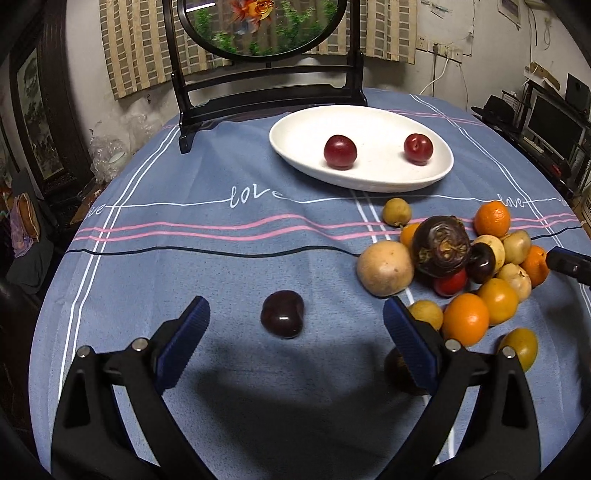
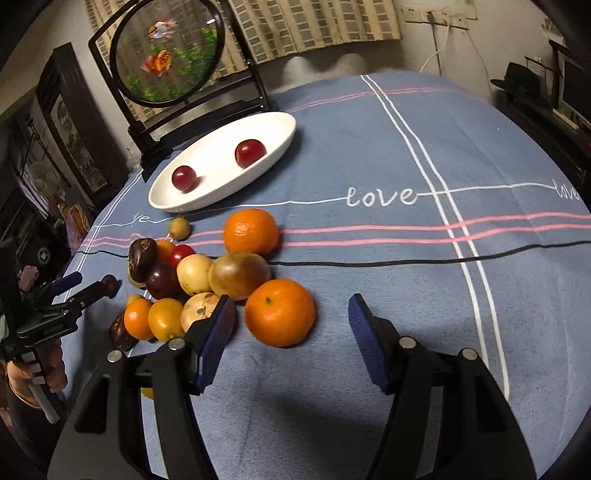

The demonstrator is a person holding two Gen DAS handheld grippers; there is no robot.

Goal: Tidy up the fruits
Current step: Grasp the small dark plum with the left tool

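Note:
A white oval plate (image 1: 295, 142) (image 2: 280, 125) holds two red plums (image 1: 340, 151) (image 1: 418, 147). A dark plum (image 1: 282, 318) lies alone on the blue tablecloth, just beyond and between the wide-apart fingers of my left gripper (image 1: 295, 314), which is open and touches nothing. To its right is a pile of fruit (image 1: 461, 266): oranges, pale round fruits, dark plums. In the right wrist view an orange (image 2: 280, 312) sits at the pile's near edge, between the fingers of my right gripper (image 2: 291, 306), open with no pad touching it. The left gripper (image 2: 88, 282) shows at the left there.
A black-framed round goldfish screen (image 1: 266, 26) (image 2: 168, 55) stands behind the plate. The blue tablecloth (image 1: 221, 240) (image 2: 406, 277) with "love" lettering covers the round table. A hand (image 2: 33, 380) holds the left tool's handle. Shelves and monitors (image 1: 554, 125) stand off the table's right side.

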